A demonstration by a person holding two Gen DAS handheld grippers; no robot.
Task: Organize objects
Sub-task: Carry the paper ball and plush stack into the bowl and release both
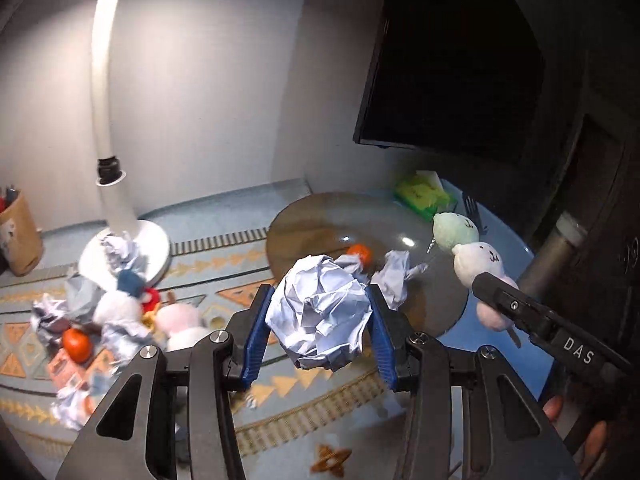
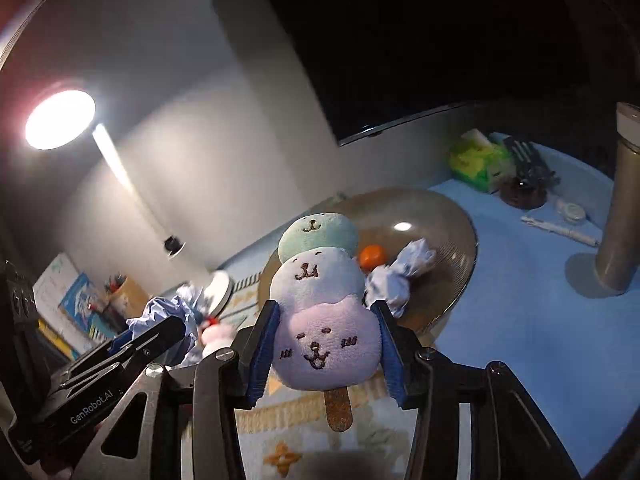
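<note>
My left gripper (image 1: 318,300) is shut on a crumpled paper ball (image 1: 320,316) and holds it above the patterned cloth. My right gripper (image 2: 326,320) is shut on a plush dango skewer toy (image 2: 320,300) with green, white and pink balls; the toy also shows in the left wrist view (image 1: 476,260). Ahead lies a round brown glass plate (image 1: 316,224) holding an orange (image 1: 360,253) and a crumpled paper (image 1: 394,276). The plate (image 2: 452,216), orange (image 2: 372,256) and paper (image 2: 396,276) also show in the right wrist view.
A pile of paper balls, plush toys and an orange (image 1: 76,344) lies at the left by a white lamp base (image 1: 156,240). A green tissue pack (image 1: 424,196), a fork (image 1: 474,212) and a metal flask (image 2: 624,208) are at the right. A dark monitor (image 1: 448,60) stands behind.
</note>
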